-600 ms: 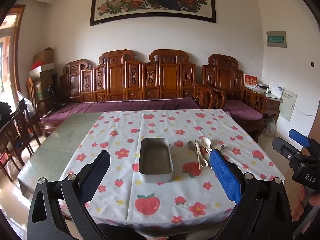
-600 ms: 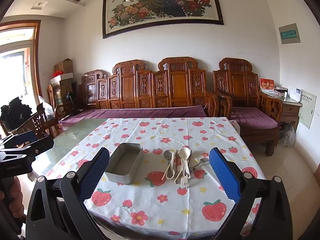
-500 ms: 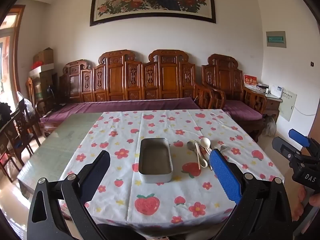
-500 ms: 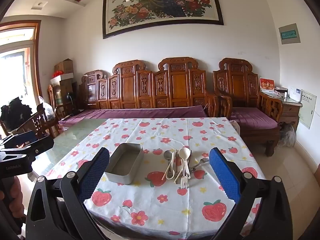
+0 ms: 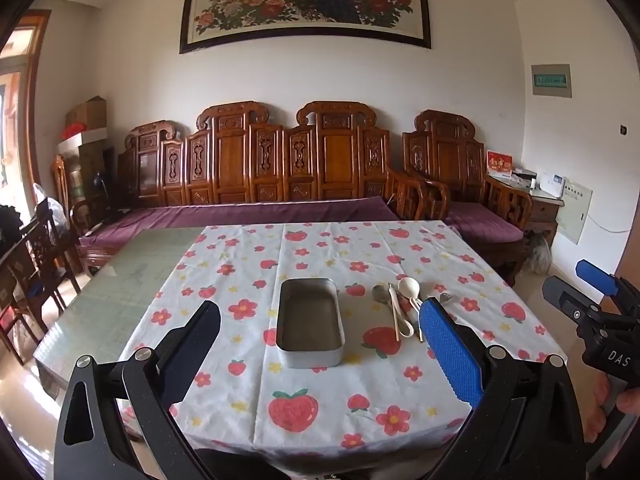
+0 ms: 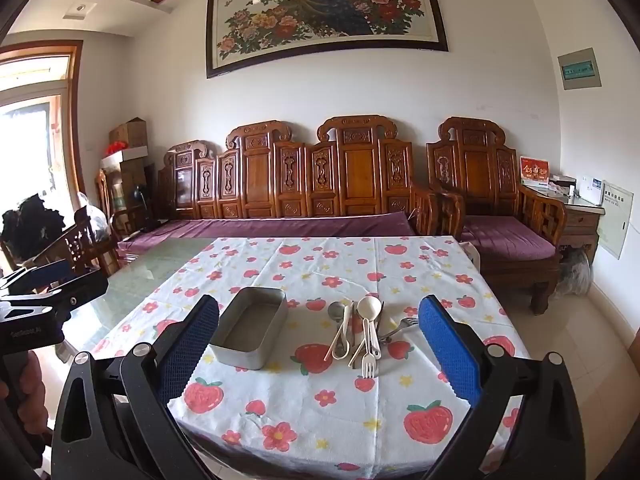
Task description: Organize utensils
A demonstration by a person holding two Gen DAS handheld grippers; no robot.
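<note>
An empty metal tin (image 5: 310, 322) (image 6: 251, 330) sits mid-table on a strawberry-print cloth (image 5: 304, 400). To its right lies a pile of utensils (image 5: 400, 308) (image 6: 360, 336): cream spoons, a white fork, a metal spoon and a metal fork. My left gripper (image 5: 320, 344) is open and empty, held short of the table's near edge, in line with the tin. My right gripper (image 6: 318, 344) is open and empty, in line with the utensils. Each gripper shows at the edge of the other's view, the right one (image 5: 592, 292) and the left one (image 6: 48, 284).
The cloth covers the right part of a glass-topped table (image 5: 116, 292). A carved wooden sofa with purple cushions (image 5: 280, 184) stands behind the table. Wooden chairs (image 5: 36, 264) stand at the left, a side cabinet (image 5: 540, 204) at the right.
</note>
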